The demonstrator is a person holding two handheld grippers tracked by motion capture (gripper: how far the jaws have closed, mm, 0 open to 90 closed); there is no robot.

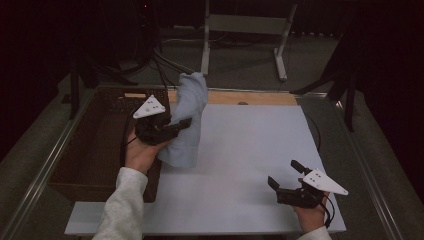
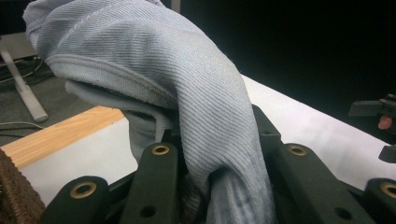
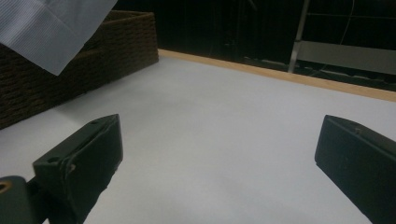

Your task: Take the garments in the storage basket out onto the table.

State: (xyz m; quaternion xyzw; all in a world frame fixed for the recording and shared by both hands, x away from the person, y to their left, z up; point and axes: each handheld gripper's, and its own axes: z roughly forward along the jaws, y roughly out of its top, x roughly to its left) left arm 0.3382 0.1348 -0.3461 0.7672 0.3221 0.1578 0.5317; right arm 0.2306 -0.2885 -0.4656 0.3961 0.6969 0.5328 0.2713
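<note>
A light blue cloth [image 1: 190, 120] hangs bunched and lifted above the white table [image 1: 250, 145], beside the basket. My left gripper [image 1: 182, 125] is shut on the cloth's middle, with fabric standing up above the jaws and drooping below them. In the left gripper view the cloth [image 2: 187, 93] is pinched between the black jaws of the left gripper [image 2: 212, 154]. My right gripper [image 1: 284, 172] rests low near the table's front right, open with nothing in it. The right gripper view shows the right gripper [image 3: 219, 154] with wide jaws over bare table, and a corner of the cloth [image 3: 51, 28] at top left.
A dark woven basket [image 1: 100, 145] stands along the table's left side, also seen as the basket [image 3: 116, 42]. A wooden strip [image 1: 260, 98] borders the far edge. A metal stand [image 1: 245, 25] and cables lie on the floor beyond.
</note>
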